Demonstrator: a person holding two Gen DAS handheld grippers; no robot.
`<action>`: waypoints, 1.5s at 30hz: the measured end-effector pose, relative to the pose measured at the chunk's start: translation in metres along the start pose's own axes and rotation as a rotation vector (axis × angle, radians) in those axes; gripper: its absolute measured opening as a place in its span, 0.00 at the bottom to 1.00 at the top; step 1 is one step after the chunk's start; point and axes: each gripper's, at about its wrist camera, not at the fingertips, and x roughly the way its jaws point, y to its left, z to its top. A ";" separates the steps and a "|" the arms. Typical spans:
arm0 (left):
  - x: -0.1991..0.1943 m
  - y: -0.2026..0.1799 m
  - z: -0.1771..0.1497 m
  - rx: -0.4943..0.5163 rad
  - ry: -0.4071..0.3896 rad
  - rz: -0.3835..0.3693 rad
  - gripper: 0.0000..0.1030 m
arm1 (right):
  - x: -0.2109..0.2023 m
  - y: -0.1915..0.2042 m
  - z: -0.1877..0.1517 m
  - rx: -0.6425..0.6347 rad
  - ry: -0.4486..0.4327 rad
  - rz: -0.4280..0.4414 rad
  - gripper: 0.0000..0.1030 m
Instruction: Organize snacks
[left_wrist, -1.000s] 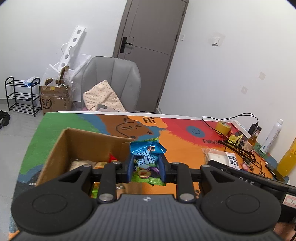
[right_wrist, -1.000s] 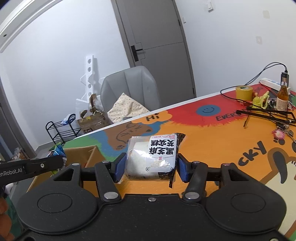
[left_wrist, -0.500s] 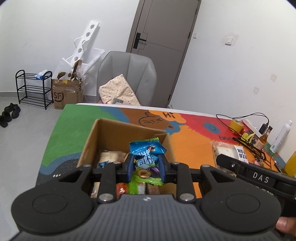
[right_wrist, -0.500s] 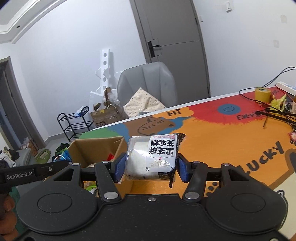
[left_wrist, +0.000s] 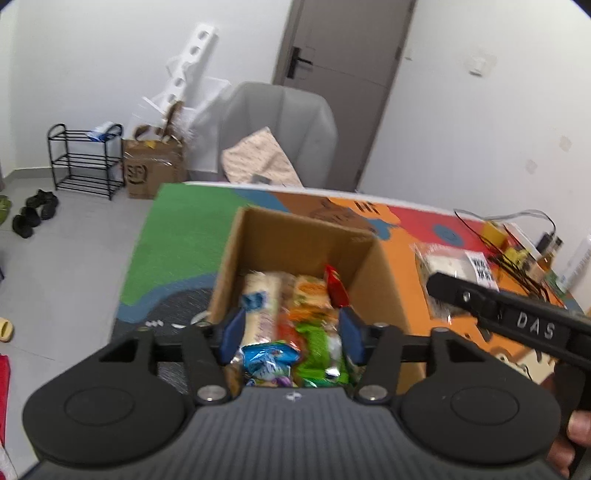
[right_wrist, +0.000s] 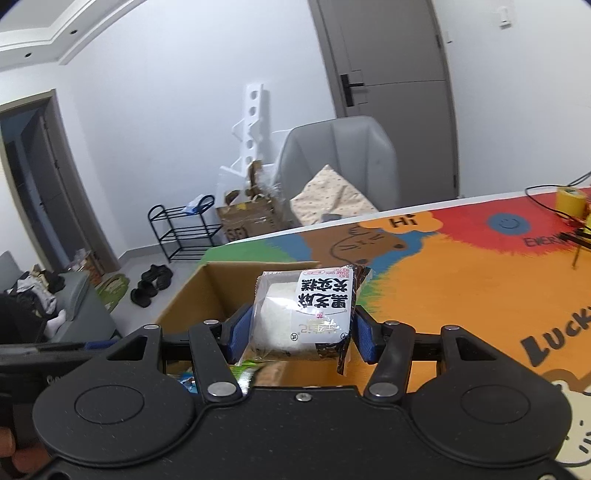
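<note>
Cardboard makes the box (left_wrist: 295, 240) in the middle of the left wrist picture, and it sits on the bright table (left_wrist: 177, 229) to keep the snacks together. Low in that picture, the left hand-held gripper (left_wrist: 290, 334) has just been opening, so the blue snack bag (left_wrist: 267, 360) lies loose in the box. In the right wrist picture, the right hand-held gripper (right_wrist: 301, 332) squeezes the white rice cake pack (right_wrist: 306, 312) above the box edge, likely to drop it in next.
</note>
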 end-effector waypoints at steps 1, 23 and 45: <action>-0.002 0.002 0.001 -0.006 -0.005 0.002 0.56 | 0.001 0.002 0.001 -0.003 0.003 0.007 0.52; -0.018 0.035 0.013 -0.076 -0.068 0.033 0.83 | -0.004 0.015 0.010 0.017 0.042 0.110 0.75; -0.031 -0.014 -0.004 0.050 -0.031 -0.047 0.94 | -0.060 -0.039 -0.019 0.101 0.000 -0.037 0.94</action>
